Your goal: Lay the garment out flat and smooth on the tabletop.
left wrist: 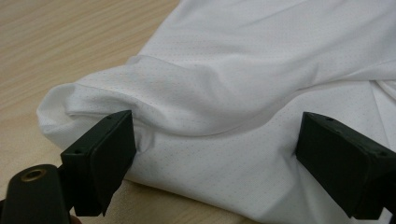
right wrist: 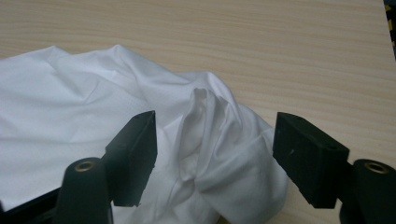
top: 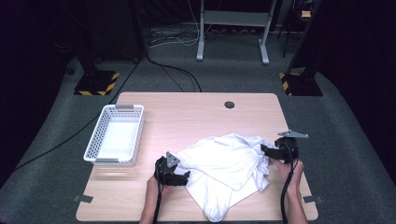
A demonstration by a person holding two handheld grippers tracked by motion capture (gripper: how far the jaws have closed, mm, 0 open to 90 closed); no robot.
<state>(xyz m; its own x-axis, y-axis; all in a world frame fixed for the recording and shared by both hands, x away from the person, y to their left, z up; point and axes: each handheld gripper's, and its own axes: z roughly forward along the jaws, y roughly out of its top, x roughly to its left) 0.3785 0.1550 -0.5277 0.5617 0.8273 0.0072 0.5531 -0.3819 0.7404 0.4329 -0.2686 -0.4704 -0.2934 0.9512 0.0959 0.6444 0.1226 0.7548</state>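
White garment (top: pixel 224 163) lies crumpled on the near half of the wooden table (top: pixel 196 112), toward the 5 o'clock area. Left gripper (top: pixel 180 176) sits at the garment's 9 o'clock edge; in the left gripper view its jaws stand spread, a folded hem (left wrist: pixel 116 100) lying between them. Whether the pads (left wrist: pixel 109 154) touch cloth is hard to judge. Right gripper (top: pixel 271 151) sits at the garment's 3 o'clock edge, jaws likewise spread, straddling a raised bunch of fabric (right wrist: pixel 210 135). Both forearms enter from 6 o'clock, hands low over the table. White basket (top: pixel 100 147) stands at 9 o'clock, well apart from the garment.
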